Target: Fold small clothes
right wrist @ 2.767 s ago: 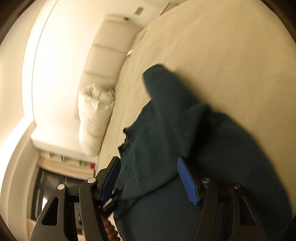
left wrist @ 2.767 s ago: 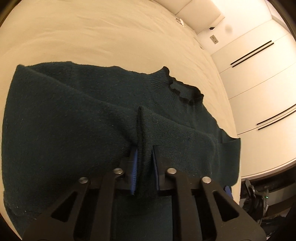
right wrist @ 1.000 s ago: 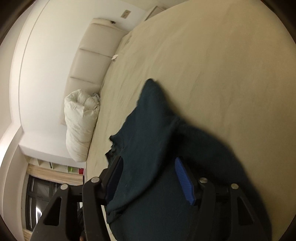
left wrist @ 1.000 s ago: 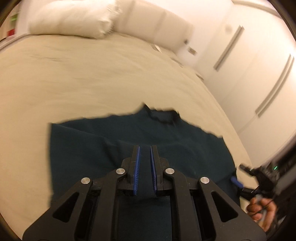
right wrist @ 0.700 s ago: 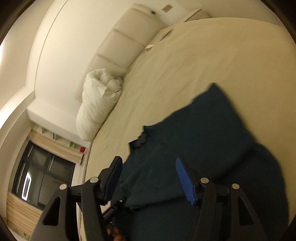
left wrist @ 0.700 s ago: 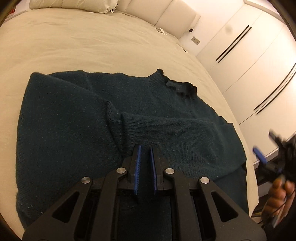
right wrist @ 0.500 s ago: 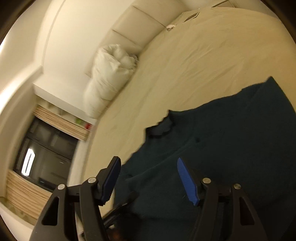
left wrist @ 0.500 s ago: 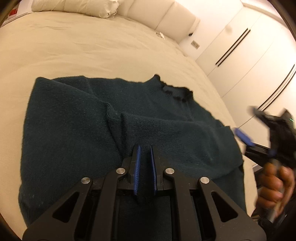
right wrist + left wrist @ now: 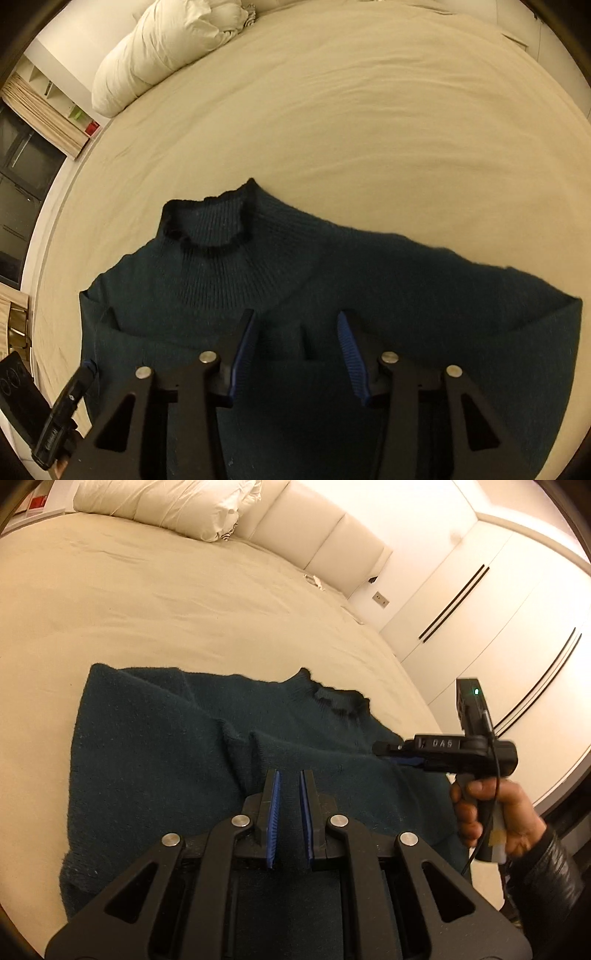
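A dark green knit sweater lies flat on the bed with its collar toward the pillow and both sleeves folded over the chest. My left gripper is low over the sweater's near part. Its blue pads are almost together and I see nothing gripped between them. In the right wrist view my left gripper is at the garment's left edge. A hand holds my right gripper above the right shoulder. The jaws of my right gripper are closing. The folded sleeve ends lie under the gap, and the pads do not press them.
The beige sheet stretches wide beyond the sweater. A white pillow and a padded headboard are at the far end. White wardrobe doors stand past the bed's right edge. A dark window and shelves stand on the other side.
The right gripper has swung in from the bed's right edge to above the sweater and rolled level, and its jaws have narrowed. The left gripper sank slightly and stayed shut, after letting go of the sleeve fold earlier.
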Tool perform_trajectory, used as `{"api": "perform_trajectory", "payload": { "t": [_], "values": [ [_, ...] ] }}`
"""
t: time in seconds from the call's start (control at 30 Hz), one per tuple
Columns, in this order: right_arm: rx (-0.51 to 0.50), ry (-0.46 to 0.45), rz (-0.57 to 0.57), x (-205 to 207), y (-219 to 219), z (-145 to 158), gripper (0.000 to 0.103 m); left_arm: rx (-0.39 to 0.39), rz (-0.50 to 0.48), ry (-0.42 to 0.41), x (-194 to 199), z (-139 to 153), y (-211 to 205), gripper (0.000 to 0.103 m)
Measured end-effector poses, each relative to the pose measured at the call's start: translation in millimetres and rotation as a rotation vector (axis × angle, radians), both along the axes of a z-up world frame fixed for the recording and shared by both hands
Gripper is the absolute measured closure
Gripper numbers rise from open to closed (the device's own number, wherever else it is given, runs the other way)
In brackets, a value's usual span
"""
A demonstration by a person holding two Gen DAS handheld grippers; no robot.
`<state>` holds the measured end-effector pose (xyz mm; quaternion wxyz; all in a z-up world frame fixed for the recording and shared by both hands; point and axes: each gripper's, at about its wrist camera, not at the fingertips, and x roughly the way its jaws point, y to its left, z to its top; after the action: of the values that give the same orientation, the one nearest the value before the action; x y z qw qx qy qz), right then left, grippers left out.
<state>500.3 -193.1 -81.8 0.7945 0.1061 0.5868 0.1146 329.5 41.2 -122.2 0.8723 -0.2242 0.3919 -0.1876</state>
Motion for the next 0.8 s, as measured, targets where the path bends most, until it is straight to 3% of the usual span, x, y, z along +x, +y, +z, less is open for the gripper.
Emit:
{"api": "perform_trajectory", "payload": {
  "t": [0.1, 0.17, 0.27, 0.4, 0.47, 0.57, 0.63, 0.67, 0.7, 0.73, 0.77, 0.8],
  "values": [
    [-0.113, -0.001, 0.095, -2.4, 20.0, -1.1, 0.071, -0.005, 0.012, 0.032, 3.0, -6.4, 6.0, 0.093],
    [-0.149, 0.002, 0.108, -4.9, 23.4, 1.1, 0.089, -0.005, 0.018, 0.038, 4.4, -8.1, 7.2, 0.093],
    [-0.185, -0.011, 0.084, -7.8, 20.4, 5.1, 0.098, -0.003, 0.013, 0.039, 5.6, -8.4, 5.3, 0.093],
    [-0.312, -0.057, -0.020, -9.2, 6.2, 10.7, 0.103, 0.021, 0.012, 0.029, 10.0, -8.4, -1.4, 0.093],
    [-0.281, -0.031, -0.102, -9.8, -18.9, 3.5, 0.103, 0.044, 0.015, 0.055, 11.7, -14.3, -0.8, 0.093],
    [-0.277, -0.083, -0.089, -24.5, -17.1, 12.1, 0.102, 0.008, 0.048, 0.090, 13.2, -23.6, 7.6, 0.093],
    [-0.141, -0.155, -0.040, -50.5, 0.6, 35.3, 0.097, 0.009, 0.086, 0.063, 7.8, -18.8, 13.3, 0.093],
    [0.006, -0.171, -0.022, -70.3, 9.0, 46.4, 0.093, -0.004, 0.101, 0.043, 3.3, -14.8, 17.7, 0.093],
    [0.168, -0.171, -0.013, -92.4, 16.3, 51.7, 0.080, -0.026, 0.111, 0.023, -0.7, -11.4, 22.2, 0.093],
    [0.287, -0.157, -0.010, -112.9, 25.8, 51.4, 0.039, -0.046, 0.119, 0.007, -4.2, -7.8, 26.2, 0.093],
    [0.391, -0.149, -0.031, -141.5, 37.3, 47.1, 0.019, -0.050, 0.125, -0.003, -7.0, -4.5, 28.9, 0.093],
    [0.436, -0.160, -0.057, -161.2, 40.9, 42.8, 0.020, -0.048, 0.129, -0.009, -9.2, -2.4, 30.6, 0.093]
  ]
}}
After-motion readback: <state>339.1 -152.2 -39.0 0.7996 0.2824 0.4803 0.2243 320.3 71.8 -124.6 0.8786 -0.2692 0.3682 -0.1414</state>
